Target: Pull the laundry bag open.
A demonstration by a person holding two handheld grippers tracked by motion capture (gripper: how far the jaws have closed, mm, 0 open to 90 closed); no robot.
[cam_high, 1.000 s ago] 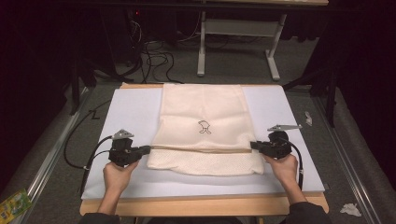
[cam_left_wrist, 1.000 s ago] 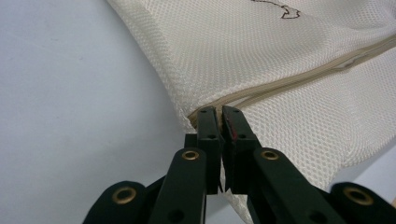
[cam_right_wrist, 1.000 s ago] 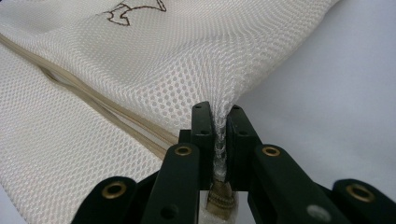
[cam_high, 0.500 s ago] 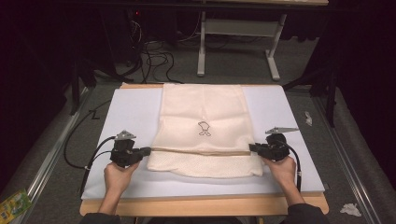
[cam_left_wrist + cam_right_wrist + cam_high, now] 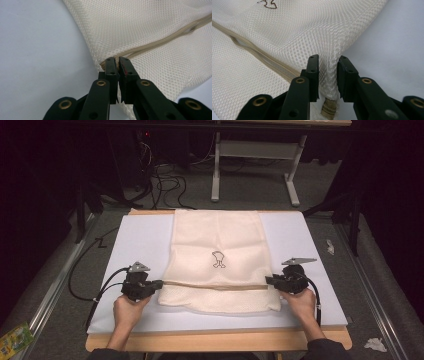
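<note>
A: What takes up most of the high view?

B: The table (image 5: 310,270), with a white sheet over it, fills the middle and lower part of the frame. On it, in the centre, lies the cream mesh bag (image 5: 217,255), running from the table's far edge down toward the lower middle.

A: Anything on the bag?

B: A tan zipper band (image 5: 215,286) crosses it from side to side low in the frame, and a small dark emblem (image 5: 218,259) sits above that band at the centre.

A: And the hands?

B: They come in from the bottom edge. The left tongs (image 5: 160,285) sit at the bag's left edge, at the end of the zipper band; the right tongs (image 5: 267,281) at its right edge, at the band's other end.

A: How do the tongs stand?

B: In the left gripper view the left tongs (image 5: 117,61) are pressed together, pinching the bag's edge where the zipper band (image 5: 160,41) ends. In the right gripper view the right tongs (image 5: 328,61) have just been opening; their jaws stand apart with a fold of the mesh bag (image 5: 331,72) between them, not squeezed.
</note>
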